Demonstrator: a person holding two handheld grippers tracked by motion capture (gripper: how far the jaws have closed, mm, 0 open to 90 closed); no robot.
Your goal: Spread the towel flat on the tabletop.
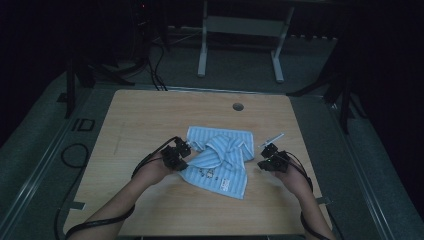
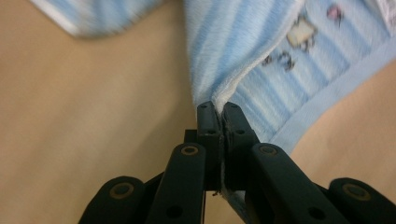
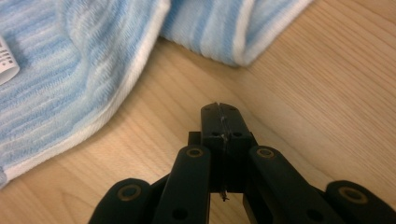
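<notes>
A light blue striped towel (image 1: 220, 160) lies crumpled in the middle of the wooden table (image 1: 150, 115). My left gripper (image 1: 181, 156) sits at the towel's left edge, shut on a fold of it; in the left gripper view the towel (image 2: 243, 56) rises from between the pressed jaws of the left gripper (image 2: 219, 108). My right gripper (image 1: 267, 161) rests just right of the towel. In the right gripper view the right gripper (image 3: 219, 109) has its jaws pressed together with nothing between them, a short way from the towel (image 3: 70, 79) edge.
A round cable hole (image 1: 238, 106) sits near the table's far edge. A small light pen-like object (image 1: 272, 138) lies beside the right gripper. White desk legs (image 1: 202, 50) stand on the floor beyond the table. Cables (image 1: 75, 155) trail off the table's left side.
</notes>
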